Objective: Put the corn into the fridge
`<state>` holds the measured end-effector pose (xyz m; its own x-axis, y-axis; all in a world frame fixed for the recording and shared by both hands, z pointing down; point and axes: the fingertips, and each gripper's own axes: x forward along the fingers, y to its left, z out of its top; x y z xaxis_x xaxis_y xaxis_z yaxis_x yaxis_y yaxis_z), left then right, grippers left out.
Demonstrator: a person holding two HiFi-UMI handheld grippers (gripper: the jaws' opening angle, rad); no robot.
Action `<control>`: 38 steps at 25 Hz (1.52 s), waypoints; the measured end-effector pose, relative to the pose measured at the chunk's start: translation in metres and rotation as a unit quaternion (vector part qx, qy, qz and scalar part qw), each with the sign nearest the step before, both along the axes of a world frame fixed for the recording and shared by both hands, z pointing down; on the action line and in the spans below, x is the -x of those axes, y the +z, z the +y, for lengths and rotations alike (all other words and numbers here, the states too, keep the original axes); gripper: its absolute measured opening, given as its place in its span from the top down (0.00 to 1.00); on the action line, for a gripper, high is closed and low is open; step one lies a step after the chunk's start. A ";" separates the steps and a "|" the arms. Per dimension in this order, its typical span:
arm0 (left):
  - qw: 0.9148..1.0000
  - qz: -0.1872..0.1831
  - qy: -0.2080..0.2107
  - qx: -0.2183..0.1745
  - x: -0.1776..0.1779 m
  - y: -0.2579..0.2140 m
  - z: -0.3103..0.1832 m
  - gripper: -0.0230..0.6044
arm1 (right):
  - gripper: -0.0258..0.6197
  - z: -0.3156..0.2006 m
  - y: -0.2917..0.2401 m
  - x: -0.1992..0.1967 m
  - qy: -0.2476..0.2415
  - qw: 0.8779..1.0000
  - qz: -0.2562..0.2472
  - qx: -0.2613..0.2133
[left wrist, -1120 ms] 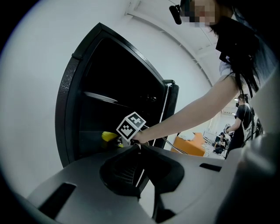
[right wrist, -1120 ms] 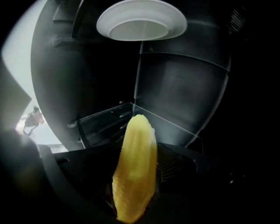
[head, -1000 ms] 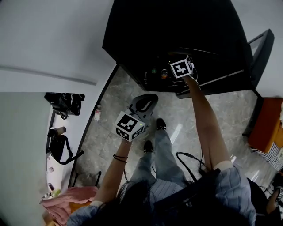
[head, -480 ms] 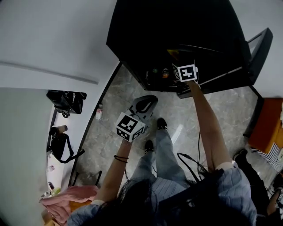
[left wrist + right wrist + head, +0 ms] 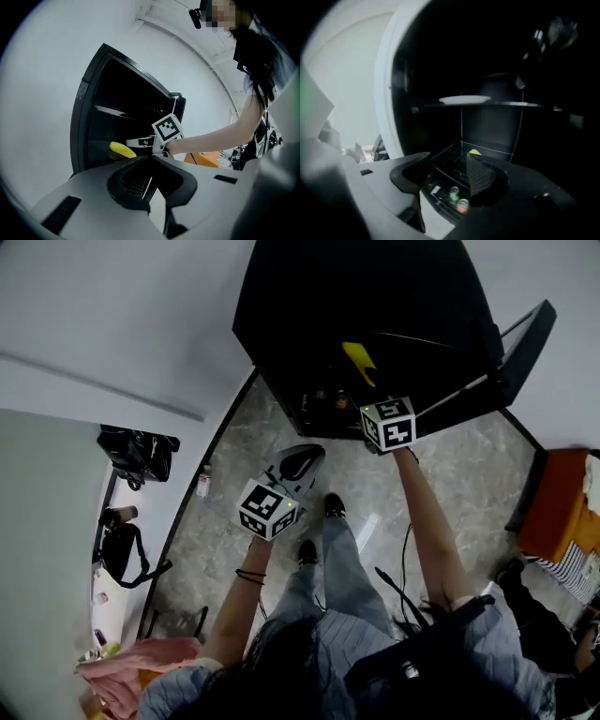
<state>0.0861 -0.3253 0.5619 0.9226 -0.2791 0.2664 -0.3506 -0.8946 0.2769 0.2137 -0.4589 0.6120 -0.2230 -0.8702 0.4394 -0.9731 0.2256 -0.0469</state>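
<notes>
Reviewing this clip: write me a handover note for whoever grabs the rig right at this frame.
Left claw: shut, empty, held back from the fridge.
Right claw: open, empty, at the fridge's open front.
Corn: lying low down inside the fridge, touched by neither claw.
Done: the corn is in the fridge.
Left: draw the right claw clear. The door stands open, so shutting it is probably the last step.
</notes>
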 end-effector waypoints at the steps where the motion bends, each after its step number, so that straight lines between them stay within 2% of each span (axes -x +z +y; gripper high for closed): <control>1: 1.000 -0.001 0.000 0.001 0.002 -0.001 0.002 0.95 | 0.58 0.008 -0.006 0.004 0.001 1.000 -0.015 -0.005; 6: 1.000 -0.001 0.009 0.007 0.012 -0.009 0.020 0.95 | 0.58 0.050 -0.043 0.026 0.007 0.992 -0.121 -0.028; 11: 1.000 0.004 0.019 0.002 0.024 -0.023 0.045 0.95 | 0.58 0.096 -0.074 0.044 0.007 0.987 -0.155 -0.046; 24: 0.999 0.032 0.022 -0.002 0.054 -0.065 0.095 0.95 | 0.58 0.169 -0.133 0.090 0.013 0.977 -0.196 -0.082; 33: 0.997 0.069 0.013 -0.009 0.084 -0.105 0.133 0.95 | 0.58 0.241 -0.160 0.125 0.016 0.979 -0.185 -0.079; 38: 0.998 0.057 0.007 -0.016 0.103 -0.116 0.153 0.95 | 0.58 0.282 -0.173 0.140 0.038 0.977 -0.189 -0.088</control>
<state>-0.0168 -0.1722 0.4461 0.9501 -0.2731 0.1509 -0.3063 -0.9082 0.2853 0.0733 -0.1771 0.4394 -0.2716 -0.9452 0.1811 -0.9084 0.1896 -0.3727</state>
